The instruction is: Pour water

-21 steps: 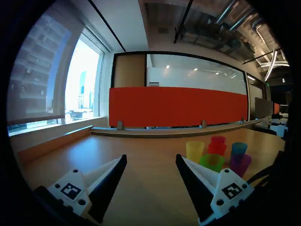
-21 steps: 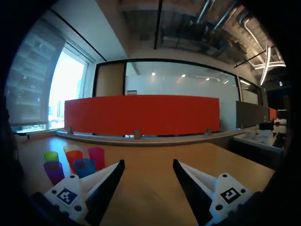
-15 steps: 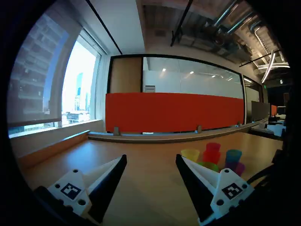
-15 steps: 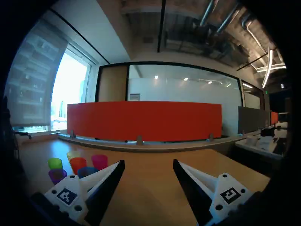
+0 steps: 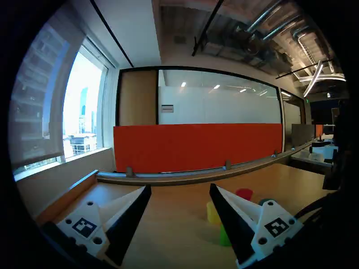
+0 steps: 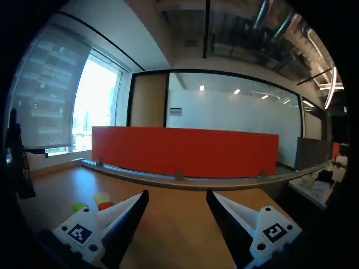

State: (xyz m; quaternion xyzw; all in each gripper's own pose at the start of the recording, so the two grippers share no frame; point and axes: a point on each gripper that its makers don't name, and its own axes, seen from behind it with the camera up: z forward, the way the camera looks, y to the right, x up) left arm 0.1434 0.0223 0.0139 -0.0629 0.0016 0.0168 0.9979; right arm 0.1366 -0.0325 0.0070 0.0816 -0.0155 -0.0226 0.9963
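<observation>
A yellow plastic cup (image 5: 212, 214), a green plastic cup (image 5: 223, 236) and a red plastic cup (image 5: 244, 193) stand close together on the light wooden counter (image 5: 179, 237), partly hidden behind one finger of the left gripper (image 5: 179, 185). That gripper and the right gripper (image 6: 177, 192) are both spread wide, with nothing between their fingers. A long orange partition panel (image 5: 197, 145) runs along the counter's far edge.

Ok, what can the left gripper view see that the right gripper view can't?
Left gripper view: the rim of a blue-green cup, peeking past the left tool. Right gripper view: a dark upright thing at the left edge, too unclear to name. Both: the yellow cup, the green cup, the orange screen, the wooden table and a bright window. The right tool is open too.
</observation>
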